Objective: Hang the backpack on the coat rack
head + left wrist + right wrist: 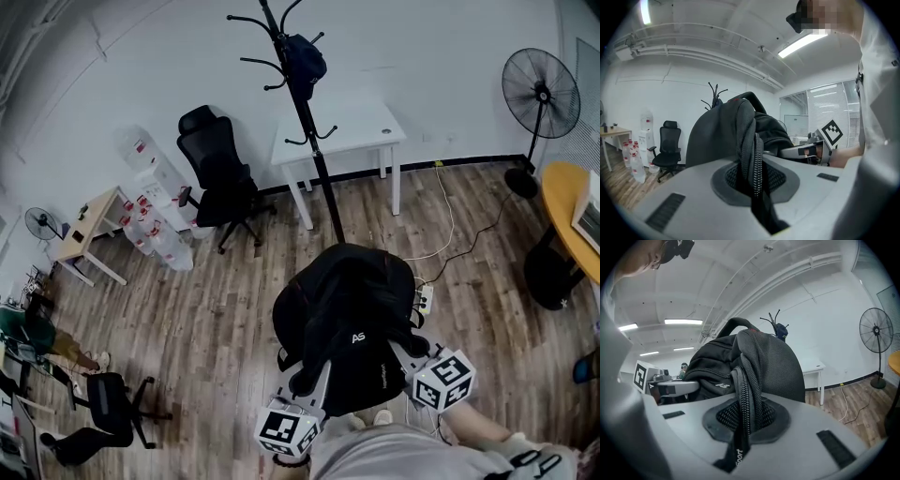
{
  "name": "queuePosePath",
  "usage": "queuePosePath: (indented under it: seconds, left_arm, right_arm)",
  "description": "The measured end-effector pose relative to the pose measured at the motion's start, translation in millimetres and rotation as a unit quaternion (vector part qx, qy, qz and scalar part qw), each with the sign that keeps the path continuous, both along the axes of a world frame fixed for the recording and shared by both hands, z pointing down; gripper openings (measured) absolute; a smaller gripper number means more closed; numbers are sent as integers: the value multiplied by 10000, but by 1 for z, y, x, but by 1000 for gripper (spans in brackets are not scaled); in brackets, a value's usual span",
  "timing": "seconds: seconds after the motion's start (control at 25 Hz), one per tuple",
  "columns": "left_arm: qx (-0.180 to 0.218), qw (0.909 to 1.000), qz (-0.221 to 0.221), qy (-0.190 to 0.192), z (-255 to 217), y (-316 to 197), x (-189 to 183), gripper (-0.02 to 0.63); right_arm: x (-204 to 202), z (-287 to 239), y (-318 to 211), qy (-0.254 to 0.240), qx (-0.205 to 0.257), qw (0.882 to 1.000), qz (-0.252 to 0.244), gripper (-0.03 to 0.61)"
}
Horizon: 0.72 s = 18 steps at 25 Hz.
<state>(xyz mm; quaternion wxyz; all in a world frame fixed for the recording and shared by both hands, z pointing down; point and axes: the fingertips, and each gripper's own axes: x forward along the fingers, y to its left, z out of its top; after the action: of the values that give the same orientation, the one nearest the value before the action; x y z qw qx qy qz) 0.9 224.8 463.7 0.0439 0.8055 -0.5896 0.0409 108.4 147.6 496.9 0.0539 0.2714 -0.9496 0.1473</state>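
A black backpack (352,323) hangs in the air in front of me, held up by both grippers. My left gripper (307,380) is shut on one padded shoulder strap (749,154), which runs up from between its jaws. My right gripper (410,354) is shut on the other shoulder strap (745,401). The black coat rack (309,122) stands farther off, beyond the backpack, with a dark bag (305,58) hanging near its top. Its hooks (776,322) show over the backpack in the right gripper view, and the coat rack's top (714,96) peeks past it in the left gripper view.
A white desk (342,136) stands behind the rack, with a black office chair (217,178) to its left. Water bottles (155,230) cluster near a small table (89,230) at left. A standing fan (539,98) and a cable with power strip (427,295) are at right.
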Motion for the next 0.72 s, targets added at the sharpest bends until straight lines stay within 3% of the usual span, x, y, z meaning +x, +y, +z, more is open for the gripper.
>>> queuePosePath:
  seconds: [0.28, 0.72]
  left_arm:
    - [10, 10000, 93, 33, -1, -24, -8, 31]
    - [149, 9985, 503, 164, 1, -98, -68, 31]
  right_arm:
    - [-6, -1, -22, -23, -24, 9999, 166, 34]
    - [-59, -5, -88, 82, -1, 9984, 556, 34]
